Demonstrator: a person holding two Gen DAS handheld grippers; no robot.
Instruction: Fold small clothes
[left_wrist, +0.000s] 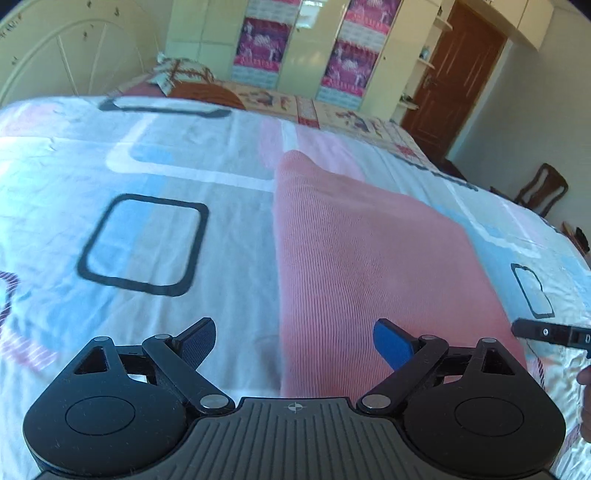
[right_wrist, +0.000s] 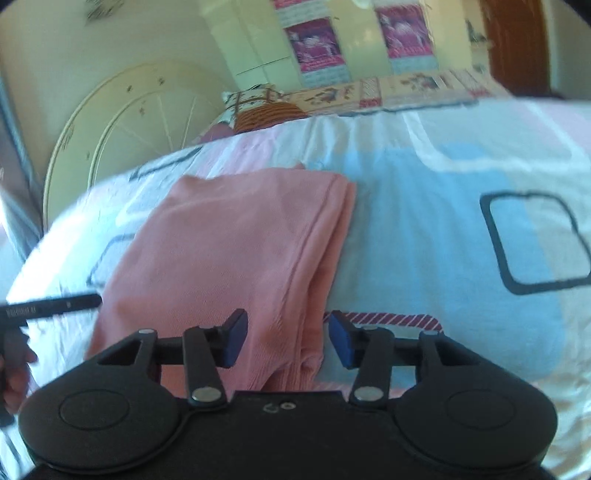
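Pink knit garment (right_wrist: 236, 251) lies part-folded on the bed (left_wrist: 147, 177); both grippers' fingers (left_wrist: 393, 343) gape apart, so gripping its near edge likely comes next.

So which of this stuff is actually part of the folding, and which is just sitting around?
Part of the job:
pink knit garment, folded on the bedsheet
left tool, open
right tool, open

Just there:
pillow
headboard
wardrobe
wooden door
chair

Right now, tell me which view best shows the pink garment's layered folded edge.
Right wrist view: the pink garment shows its stacked layers along the edge. The left wrist view shows only its flat ribbed top, no layers visible.
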